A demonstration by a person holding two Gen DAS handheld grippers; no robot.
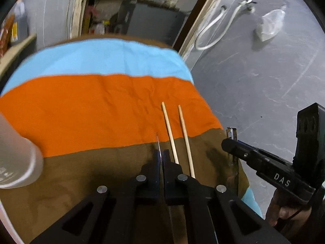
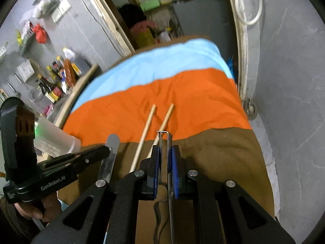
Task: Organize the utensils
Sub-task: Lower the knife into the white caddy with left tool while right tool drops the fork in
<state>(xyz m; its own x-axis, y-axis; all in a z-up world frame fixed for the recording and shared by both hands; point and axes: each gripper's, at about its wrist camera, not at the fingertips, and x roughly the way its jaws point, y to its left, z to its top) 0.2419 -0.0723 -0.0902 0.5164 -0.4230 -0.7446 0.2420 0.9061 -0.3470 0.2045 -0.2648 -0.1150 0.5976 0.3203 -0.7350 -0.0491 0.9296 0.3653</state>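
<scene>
Holding thin steel: left tool (image 1: 161, 158) clamps a flat metal knife blade (image 1: 158, 142) edge-on, right tool (image 2: 165, 152) pinches a wire-framed metal peeler (image 2: 163, 138); either could pivot (narrow grip) and knock the two wooden chopsticks (image 2: 151, 130).

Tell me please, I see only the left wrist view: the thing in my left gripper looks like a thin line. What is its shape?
Observer: The right wrist view shows its broad face. It is a flat metal handle with a rounded end, clamped in the left gripper.
Operator: Is the right gripper closed on something?
Observer: Yes. The right gripper is shut on a metal utensil whose far end is a squared wire loop.
Operator: What is the blur at my far left?
Observer: A row of sauce bottles standing along the wall.
</scene>
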